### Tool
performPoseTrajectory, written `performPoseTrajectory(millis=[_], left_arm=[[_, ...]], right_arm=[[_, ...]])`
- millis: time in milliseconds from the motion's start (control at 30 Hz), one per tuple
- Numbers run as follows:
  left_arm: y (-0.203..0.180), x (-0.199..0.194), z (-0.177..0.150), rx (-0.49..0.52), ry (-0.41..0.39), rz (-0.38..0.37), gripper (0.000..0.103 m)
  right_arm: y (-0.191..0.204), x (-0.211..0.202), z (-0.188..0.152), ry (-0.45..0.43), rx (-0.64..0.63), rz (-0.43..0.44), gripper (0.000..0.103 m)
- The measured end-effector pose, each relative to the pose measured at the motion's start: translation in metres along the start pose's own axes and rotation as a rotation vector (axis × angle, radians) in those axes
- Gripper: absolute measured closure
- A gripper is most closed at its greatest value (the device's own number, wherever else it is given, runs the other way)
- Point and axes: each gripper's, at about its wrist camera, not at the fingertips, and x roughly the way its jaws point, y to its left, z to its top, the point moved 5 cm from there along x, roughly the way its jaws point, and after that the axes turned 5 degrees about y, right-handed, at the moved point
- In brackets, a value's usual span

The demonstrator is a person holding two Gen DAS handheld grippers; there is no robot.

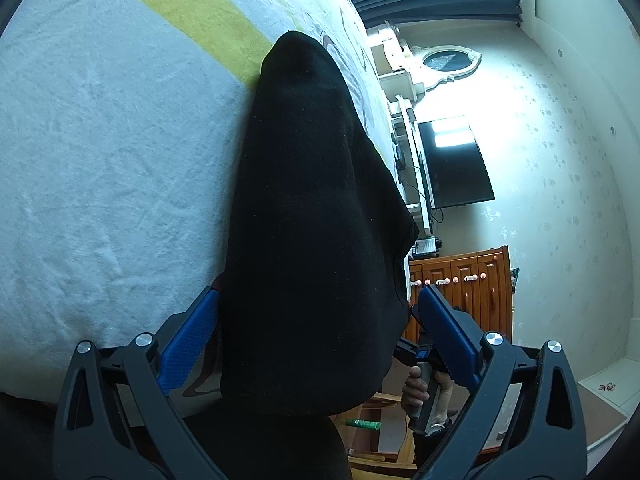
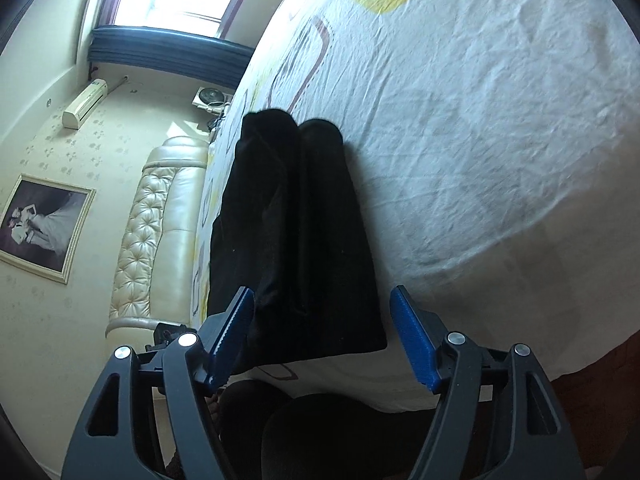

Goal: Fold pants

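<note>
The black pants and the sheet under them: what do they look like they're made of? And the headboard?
Black pants: soft matte knit or fleece, probably; they soak up light, show faint lint specks and drape in rounded folds.
Bed sheet: thin woven cotton-like cloth, matte, finely creased, printed with yellow blocks.
Headboard: cream leather or faux leather; button-tufted and glossy. Which one, I cannot tell.

Wide bare bedsheet [image 2: 500, 140] lies open beside the black pants [image 2: 296, 240]; the padded headboard [image 2: 156, 240] bounds the far side.

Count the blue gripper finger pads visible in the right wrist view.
2: one blue pad at lower left against the black pants, the other at lower right over the white bedsheet.
</note>
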Motion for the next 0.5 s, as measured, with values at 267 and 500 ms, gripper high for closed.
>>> performPoseTrajectory(millis=[267,500], left_arm=[[0.001,0.001,0.004,-0.029,-0.013,-0.022,0.003],[0.001,0.009,-0.003,0.07,0.023,0.127,0.032]], right_arm=[[0.003,0.013,-0.002,0.007,-0.009,-0.013,0.026],[0.006,0.018,-0.008,0.026,-0.079,-0.112,0.053]])
